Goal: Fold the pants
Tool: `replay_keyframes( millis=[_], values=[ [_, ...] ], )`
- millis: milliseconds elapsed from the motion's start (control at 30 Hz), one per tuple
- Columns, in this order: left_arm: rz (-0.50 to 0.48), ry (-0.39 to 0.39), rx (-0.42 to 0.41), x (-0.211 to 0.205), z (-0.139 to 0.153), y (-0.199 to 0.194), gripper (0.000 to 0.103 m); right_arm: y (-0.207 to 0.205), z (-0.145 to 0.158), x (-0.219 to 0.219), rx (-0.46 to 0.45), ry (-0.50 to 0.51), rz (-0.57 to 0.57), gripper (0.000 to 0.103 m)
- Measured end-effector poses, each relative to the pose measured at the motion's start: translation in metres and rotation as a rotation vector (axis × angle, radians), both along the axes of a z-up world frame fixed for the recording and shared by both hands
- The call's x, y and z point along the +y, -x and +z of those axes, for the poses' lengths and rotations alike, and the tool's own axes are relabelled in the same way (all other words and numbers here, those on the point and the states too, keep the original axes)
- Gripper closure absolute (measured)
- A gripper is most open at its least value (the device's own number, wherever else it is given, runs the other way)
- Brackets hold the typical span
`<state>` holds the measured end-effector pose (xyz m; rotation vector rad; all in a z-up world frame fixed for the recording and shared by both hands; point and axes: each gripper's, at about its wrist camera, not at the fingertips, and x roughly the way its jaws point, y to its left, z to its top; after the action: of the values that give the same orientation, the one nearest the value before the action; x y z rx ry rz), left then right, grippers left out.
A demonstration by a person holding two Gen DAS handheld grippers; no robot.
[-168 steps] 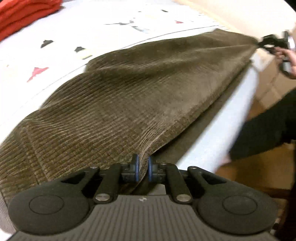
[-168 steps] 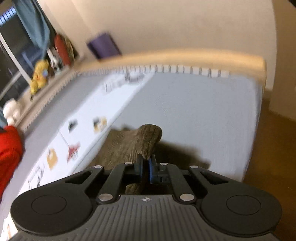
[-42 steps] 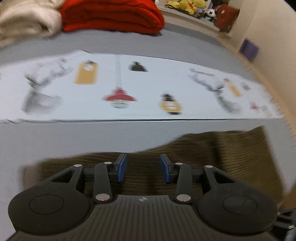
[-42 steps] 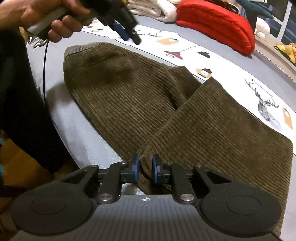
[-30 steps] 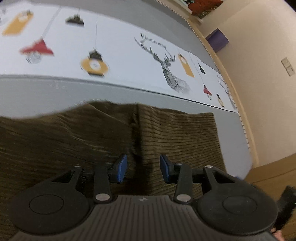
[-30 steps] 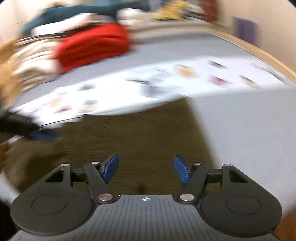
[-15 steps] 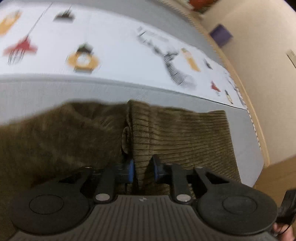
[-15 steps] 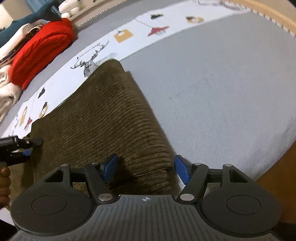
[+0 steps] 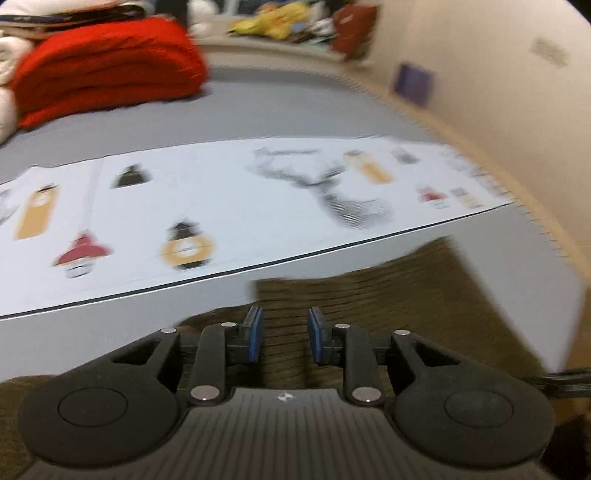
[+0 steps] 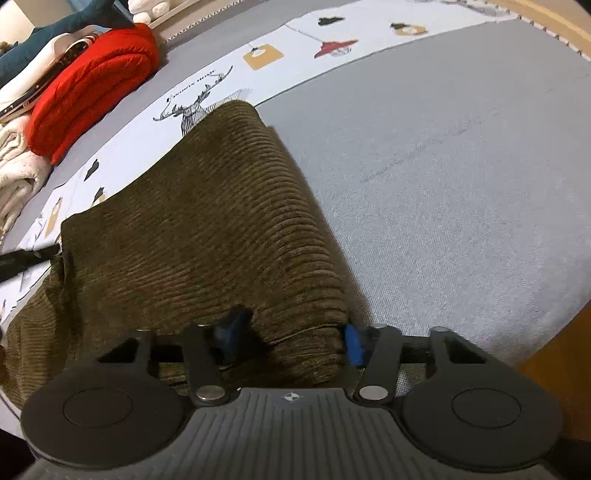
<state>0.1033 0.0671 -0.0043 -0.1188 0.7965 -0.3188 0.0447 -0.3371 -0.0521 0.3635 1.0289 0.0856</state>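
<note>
Pants hide right claw left pad; left-wrist view blurred.

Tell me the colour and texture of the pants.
Olive-brown ribbed corduroy pants, clearest in the right wrist view.

A home bedroom: a grey bed with a printed sheet, a folded red blanket and plush toys on the far ledge.
</note>
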Motion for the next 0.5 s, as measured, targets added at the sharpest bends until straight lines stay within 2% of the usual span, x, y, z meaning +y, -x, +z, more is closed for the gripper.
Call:
replay_keyframes(
  millis=[67, 100, 133, 167, 233, 267, 367, 400, 433, 467, 500],
  values=[
    [-0.078, 0.038, 0.057, -0.008, -0.007, 0.001, 0.075, 0.001, 0.006, 0.004, -0.019, 0.017, 0.012, 0.065],
    [-0.111, 0.017, 0.123, -0.014, -0.017, -0.002, 0.075, 0.002, 0.008, 0.005, -0.027, 0.02, 0.016, 0.068],
    [-0.137, -0.052, 0.23, -0.021, -0.036, -0.006, 0.077, 0.003, 0.011, 0.006, -0.035, 0.023, 0.02, 0.071],
    [-0.145, -0.11, 0.271, -0.023, -0.05, -0.005, 0.08, 0.004, 0.014, 0.006, -0.045, 0.028, 0.025, 0.072],
    [-0.146, -0.133, 0.234, -0.027, -0.042, -0.004, 0.079, 0.009, 0.024, 0.013, -0.082, 0.059, 0.049, 0.074],
    [-0.125, -0.116, 0.217, -0.026, -0.035, -0.003, 0.069, 0.012, 0.032, 0.021, -0.115, 0.098, 0.074, 0.075],
    [-0.116, 0.001, 0.153, -0.021, -0.012, 0.003, 0.044, 0.03, 0.06, 0.055, -0.278, 0.236, 0.212, 0.077],
    [-0.129, 0.063, 0.133, -0.02, -0.003, 0.006, 0.042, 0.038, 0.069, 0.068, -0.342, 0.278, 0.272, 0.077],
    [-0.144, 0.124, 0.122, -0.022, 0.005, 0.007, 0.034, 0.047, 0.076, 0.083, -0.404, 0.318, 0.338, 0.077],
    [-0.162, 0.198, 0.116, -0.021, 0.012, 0.008, 0.02, 0.056, 0.081, 0.099, -0.46, 0.356, 0.408, 0.077],
    [-0.18, 0.271, 0.114, -0.022, 0.018, 0.01, 0.015, 0.063, 0.083, 0.112, -0.501, 0.383, 0.469, 0.077]
  ],
)
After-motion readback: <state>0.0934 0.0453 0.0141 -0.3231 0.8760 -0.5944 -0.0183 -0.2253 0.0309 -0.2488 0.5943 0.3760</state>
